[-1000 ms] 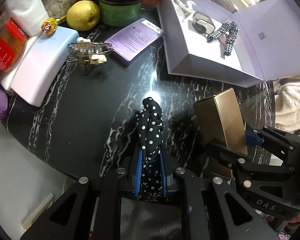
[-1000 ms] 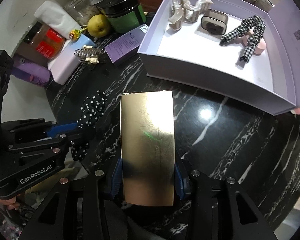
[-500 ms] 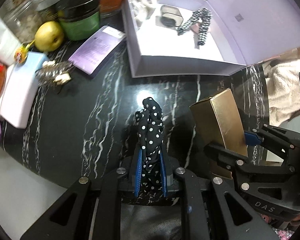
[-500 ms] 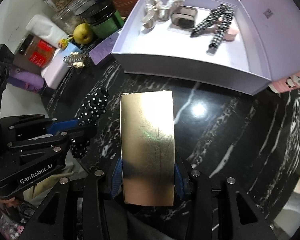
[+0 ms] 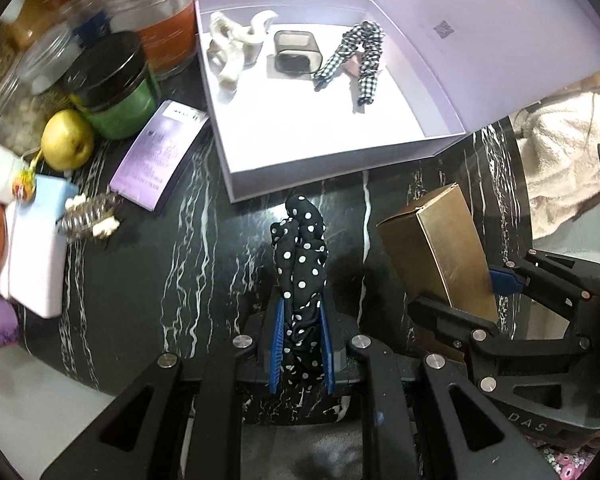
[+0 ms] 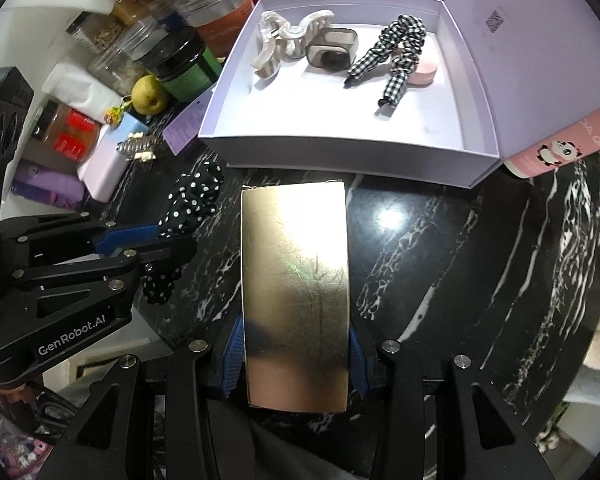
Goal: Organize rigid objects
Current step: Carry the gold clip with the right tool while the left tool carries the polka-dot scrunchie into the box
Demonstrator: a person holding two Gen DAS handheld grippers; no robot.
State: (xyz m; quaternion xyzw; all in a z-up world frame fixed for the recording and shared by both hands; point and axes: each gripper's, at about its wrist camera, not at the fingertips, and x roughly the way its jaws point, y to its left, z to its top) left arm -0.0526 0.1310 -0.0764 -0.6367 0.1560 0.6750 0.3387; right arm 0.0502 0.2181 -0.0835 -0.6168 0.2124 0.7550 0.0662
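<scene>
While clips and checked scrunchie (image 5: 362, 54) already lie in far purple box (image 5: 340, 160), left gripper (image 5: 302, 320) clamps dotted scrunchie (image 5: 302, 248), right gripper (image 6: 294, 344) clamps gold box (image 6: 296, 280); both not yet put away.

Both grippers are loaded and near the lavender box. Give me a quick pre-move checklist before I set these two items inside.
1. Left gripper clamped on the polka-dot scrunchie: ok.
2. Right gripper clamped on the gold box: ok.
3. Lavender box open, lid out of the way: ok.
4. Bare floor in the lavender box's near half: ok.
5. Grippers apart from each other: ok, though close.
6. Gold box will fit beside the gingham scrunchie: cannot tell.
</scene>
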